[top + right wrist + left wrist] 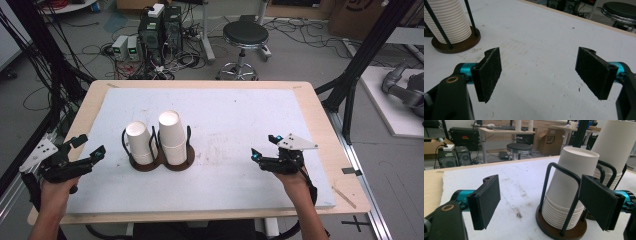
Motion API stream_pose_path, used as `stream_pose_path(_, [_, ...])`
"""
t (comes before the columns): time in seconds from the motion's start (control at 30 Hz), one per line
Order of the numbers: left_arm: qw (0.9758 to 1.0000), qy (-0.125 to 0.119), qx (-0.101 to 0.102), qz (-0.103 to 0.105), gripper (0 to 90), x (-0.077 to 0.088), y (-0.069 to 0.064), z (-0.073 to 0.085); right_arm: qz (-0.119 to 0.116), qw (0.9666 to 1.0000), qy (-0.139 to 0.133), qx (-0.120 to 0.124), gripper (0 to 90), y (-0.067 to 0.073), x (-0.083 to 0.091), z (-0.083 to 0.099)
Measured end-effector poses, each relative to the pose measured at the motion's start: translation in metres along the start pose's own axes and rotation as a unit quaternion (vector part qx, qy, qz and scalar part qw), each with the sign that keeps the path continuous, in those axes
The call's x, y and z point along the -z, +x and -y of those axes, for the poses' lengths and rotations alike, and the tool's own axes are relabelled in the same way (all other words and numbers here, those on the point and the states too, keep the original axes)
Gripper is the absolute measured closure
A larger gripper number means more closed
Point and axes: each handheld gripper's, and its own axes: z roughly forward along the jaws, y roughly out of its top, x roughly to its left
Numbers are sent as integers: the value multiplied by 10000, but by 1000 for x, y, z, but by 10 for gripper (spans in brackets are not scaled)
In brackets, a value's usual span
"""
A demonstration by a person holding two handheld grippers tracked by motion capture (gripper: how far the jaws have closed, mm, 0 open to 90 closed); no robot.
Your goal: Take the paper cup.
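Two stacks of upside-down white paper cups stand in a dark brown double holder (162, 164) with black wire hoops, left of the table's middle. The left stack (139, 142) is shorter than the right stack (172, 137). My left gripper (91, 147) hovers at the table's left edge, open and empty, its jaws pointing toward the holder. In the left gripper view the shorter stack (570, 192) and its hoop stand just ahead on the right. My right gripper (265, 147) is open and empty over the white board, right of the holder. The right gripper view has the taller stack (450, 22) at far left.
A white foam board (225, 125) covers the wooden table (345, 170). Beyond the table's far edge stand a black stool (245, 37), computer towers (160, 30) and tangled cables on the floor. Black frame posts flank the table on both sides.
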Motion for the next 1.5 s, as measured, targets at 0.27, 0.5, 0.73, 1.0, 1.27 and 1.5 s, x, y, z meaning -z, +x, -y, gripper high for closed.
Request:
stream_pose_path(0.27, [10000, -11, 27, 10, 179, -4, 1, -1, -58, 10000, -58, -31, 216, 2, 0, 0])
stream_pose_path(0.5, [10000, 36, -45, 24, 180, -3, -3, 0, -223, 9995, -177, 155, 253, 15, -7, -5])
stream_pose_path(0.73, [10000, 38, -54, 45, 180, -1, -5, 1, -355, 9983, -360, 275, 275, 28, -15, -16])
stream_pose_path(1.0, [10000, 9, -11, 30, 180, 2, -3, 1, -752, 9961, -367, 271, 385, 37, -22, -26])
stream_pose_path(1.27, [10000, 17, -9, 49, 180, 2, -3, 2, -1073, 9926, -544, 161, 571, 46, -25, -40])
stream_pose_path(1.5, [10000, 41, -22, 49, 180, 2, -3, 2, -1291, 9887, -656, 400, 691, 62, -27, -51])
